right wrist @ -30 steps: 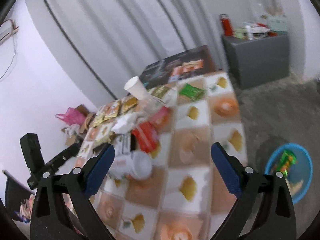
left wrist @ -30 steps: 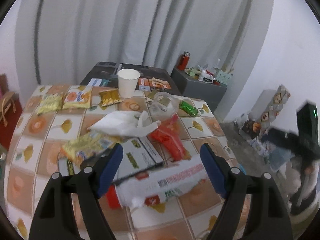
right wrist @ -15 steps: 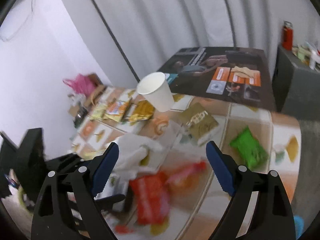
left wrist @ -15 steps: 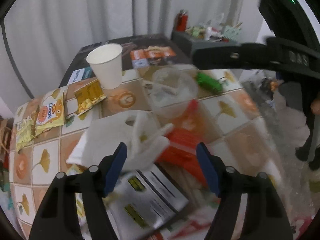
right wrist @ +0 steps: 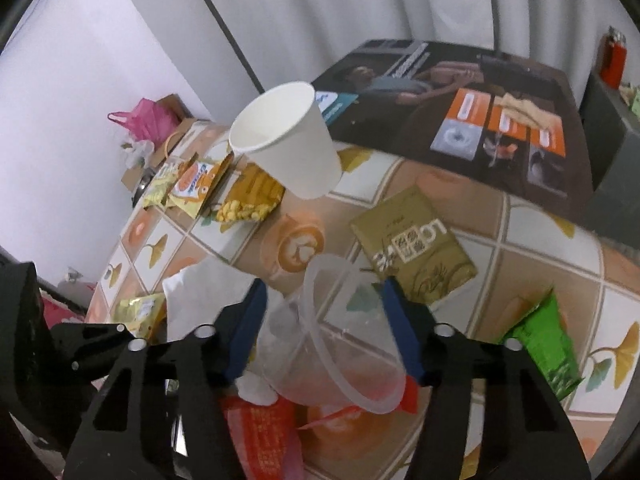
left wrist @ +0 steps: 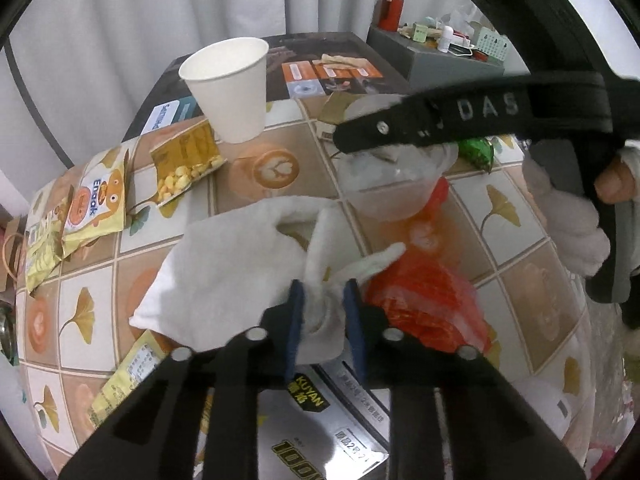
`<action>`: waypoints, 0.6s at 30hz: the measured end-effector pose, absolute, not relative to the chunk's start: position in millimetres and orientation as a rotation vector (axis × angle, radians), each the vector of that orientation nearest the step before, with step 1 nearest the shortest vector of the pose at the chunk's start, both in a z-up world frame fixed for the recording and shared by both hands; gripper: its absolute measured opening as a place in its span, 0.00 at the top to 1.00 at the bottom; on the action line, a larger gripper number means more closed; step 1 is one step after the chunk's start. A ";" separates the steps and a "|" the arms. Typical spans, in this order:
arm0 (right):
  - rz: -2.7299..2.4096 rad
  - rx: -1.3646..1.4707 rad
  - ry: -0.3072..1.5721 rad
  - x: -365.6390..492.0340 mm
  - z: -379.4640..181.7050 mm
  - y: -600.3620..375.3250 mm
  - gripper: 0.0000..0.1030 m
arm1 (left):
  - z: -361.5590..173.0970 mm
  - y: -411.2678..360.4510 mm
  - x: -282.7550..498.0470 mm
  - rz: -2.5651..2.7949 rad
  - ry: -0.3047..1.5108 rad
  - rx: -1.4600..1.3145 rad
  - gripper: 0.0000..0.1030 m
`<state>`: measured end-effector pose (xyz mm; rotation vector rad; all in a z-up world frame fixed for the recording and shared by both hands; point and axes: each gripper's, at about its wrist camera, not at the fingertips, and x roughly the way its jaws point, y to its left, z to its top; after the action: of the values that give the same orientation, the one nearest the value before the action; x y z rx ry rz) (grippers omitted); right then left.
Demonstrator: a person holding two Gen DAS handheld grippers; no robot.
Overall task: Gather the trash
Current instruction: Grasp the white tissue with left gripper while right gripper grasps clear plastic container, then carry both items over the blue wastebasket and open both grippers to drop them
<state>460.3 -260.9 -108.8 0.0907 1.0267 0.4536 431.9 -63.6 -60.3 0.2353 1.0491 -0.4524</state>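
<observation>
A table covered in a tiled cloth [left wrist: 248,184] printed with orange cups and yellow ginkgo leaves is strewn with litter.

The left gripper [left wrist: 323,320] has its blue-padded jaws drawn narrow, pinching a fold at the near edge of a crumpled white tissue-like sheet [left wrist: 236,268] that lies flat in the middle of the table. Just to the right of the sheet lies a crinkled red plastic wrapper [left wrist: 424,312], touching it. Under the gripper sits a grey printed packet with black and yellow labels [left wrist: 320,432].

The right gripper [right wrist: 324,336] reaches in from the right. Its jaws stand fairly wide on either side of a clear, squashed plastic cup [right wrist: 340,344] lying on its side; whether the pads touch the cup cannot be told. The cup rests partly on the red wrapper.

Further back, a white paper cup [left wrist: 232,88] stands upright near the far edge. To its left lie a torn yellow snack packet showing corn kernels [left wrist: 184,164] and a pale yellow packet with an orange cartoon face [left wrist: 96,204]. An olive-gold flat packet [right wrist: 416,248] lies beyond the clear cup, and a green foil wrapper [right wrist: 548,344] lies to the right.
</observation>
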 end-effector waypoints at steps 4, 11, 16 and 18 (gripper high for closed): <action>0.477 0.132 1.037 457.2 -112.4 -263.5 0.72 | -60.3 -61.8 432.4 -0.456 1.046 0.229 0.90; 0.485 0.163 1.036 443.8 -108.3 -267.9 0.85 | -51.5 -59.8 426.9 -0.474 1.000 0.210 0.94; 0.484 0.199 1.007 431.3 -95.9 -277.0 0.91 | -33.3 -52.9 422.3 -0.479 0.945 0.170 0.95; 0.485 0.225 0.992 426.5 -88.3 -283.0 0.91 | -24.6 -49.8 420.2 -0.482 0.924 0.156 0.95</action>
<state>426.5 -283.0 -88.3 0.2253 0.9922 0.4852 420.2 -49.8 -24.6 0.1559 0.9242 -0.4824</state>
